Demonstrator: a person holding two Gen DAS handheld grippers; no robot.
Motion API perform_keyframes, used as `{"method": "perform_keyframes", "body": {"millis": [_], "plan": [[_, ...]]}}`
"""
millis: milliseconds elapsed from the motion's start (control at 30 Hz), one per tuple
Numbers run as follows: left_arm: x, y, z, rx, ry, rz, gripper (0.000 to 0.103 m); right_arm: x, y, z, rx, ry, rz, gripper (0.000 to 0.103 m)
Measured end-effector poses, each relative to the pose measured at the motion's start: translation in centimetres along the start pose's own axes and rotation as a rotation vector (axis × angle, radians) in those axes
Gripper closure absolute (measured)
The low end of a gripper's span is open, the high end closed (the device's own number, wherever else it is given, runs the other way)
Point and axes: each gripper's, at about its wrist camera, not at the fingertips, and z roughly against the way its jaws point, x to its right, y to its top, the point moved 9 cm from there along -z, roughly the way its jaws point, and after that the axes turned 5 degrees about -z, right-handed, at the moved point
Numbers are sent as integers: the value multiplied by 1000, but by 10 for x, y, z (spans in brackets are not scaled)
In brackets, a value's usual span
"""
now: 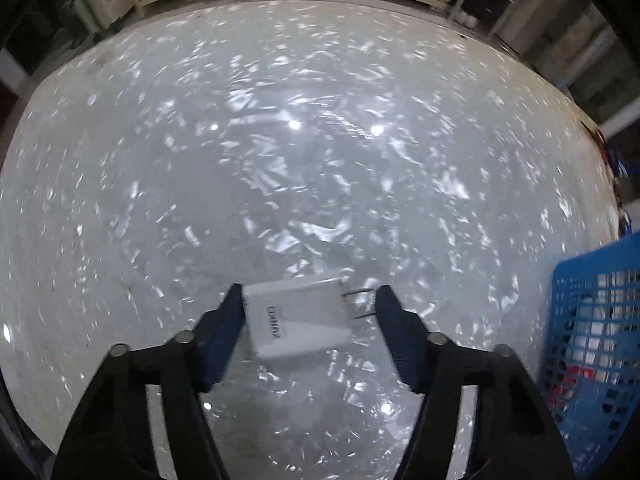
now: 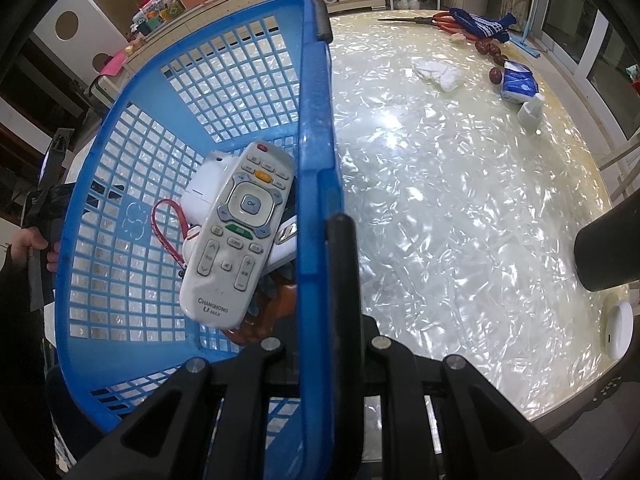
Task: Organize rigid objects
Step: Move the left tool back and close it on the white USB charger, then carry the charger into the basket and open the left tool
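In the left wrist view my left gripper [image 1: 308,312] is shut on a white plug-in charger [image 1: 298,322], its two prongs pointing right, held above the shimmering table [image 1: 280,140]. The blue mesh basket [image 1: 592,344] is at the right edge. In the right wrist view my right gripper [image 2: 320,248] is shut on the blue basket's rim [image 2: 318,160]. Inside the basket lie a white remote control [image 2: 236,236], a white device with a red strap [image 2: 200,192] and other partly hidden items.
On the table's far right in the right wrist view: red-handled tool with blue glove [image 2: 476,24], crumpled white tissue [image 2: 438,72], blue tissue pack [image 2: 518,86], small white bottle [image 2: 530,112], dark cylinder [image 2: 608,248], white round device [image 2: 618,326]. Cabinets stand behind.
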Motion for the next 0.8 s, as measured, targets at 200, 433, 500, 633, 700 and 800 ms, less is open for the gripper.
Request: {"method": "perform_keyframes", "body": {"millis": [200,433,500,633,700,800], "plan": [[5,-1,1,5,-14,-1,37,1,0,0,1,2,-5,90],[-1,-20,25,32,-43,-30,37,2,0,0,-2,-7,-11,91],[-3,-27,38,50,-61,-34,37,2,0,0,-2,-14,-11,92],[-7,-39,74,121,-45,-58,37,2,-1,0,-4,-29,-14,92],[-4,-43,96,169,-48,-75,37,2,-2,0,-6,-32,-15,92],[15,-50,134,236,-79,-150,37,1,-4,2,-5,-39,-12,92]]}}
